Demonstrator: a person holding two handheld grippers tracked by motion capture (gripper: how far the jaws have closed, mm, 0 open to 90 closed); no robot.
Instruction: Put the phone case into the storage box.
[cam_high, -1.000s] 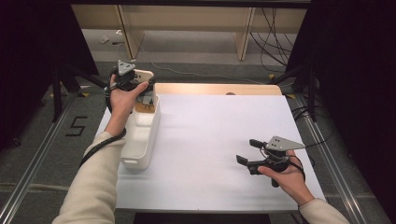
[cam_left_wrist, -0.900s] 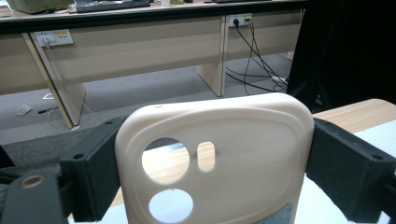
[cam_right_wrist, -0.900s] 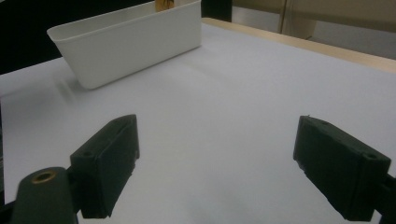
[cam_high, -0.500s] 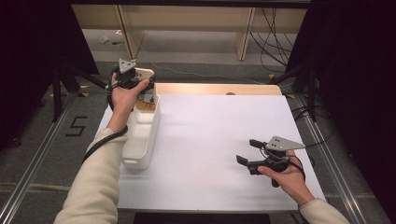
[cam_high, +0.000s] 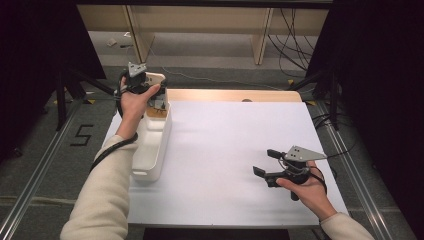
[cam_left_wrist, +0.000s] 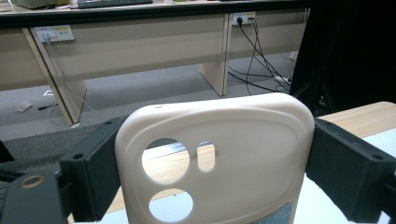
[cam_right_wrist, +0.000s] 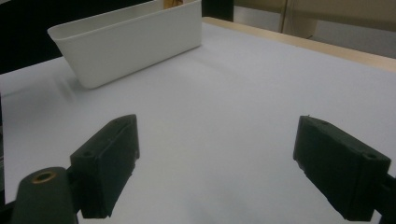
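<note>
My left gripper (cam_high: 150, 87) is held above the far end of a white bin (cam_high: 150, 150) at the table's left edge. It is shut on a cream phone case (cam_high: 154, 78). In the left gripper view the phone case (cam_left_wrist: 243, 135) stands upright between the two black jaws of the left gripper (cam_left_wrist: 219, 165), its round and slotted camera cut-outs facing me. My right gripper (cam_high: 263, 161) hovers low over the white table top (cam_high: 225, 150) at the front right. It is open, and the right gripper (cam_right_wrist: 224, 161) has only bare table between its jaws.
The long white bin (cam_right_wrist: 135, 42) lies lengthwise along the left side, with something brown (cam_high: 156, 112) at its far end. A wooden strip (cam_high: 230, 95) borders the table's far edge. Desk legs and cables stand on the floor beyond.
</note>
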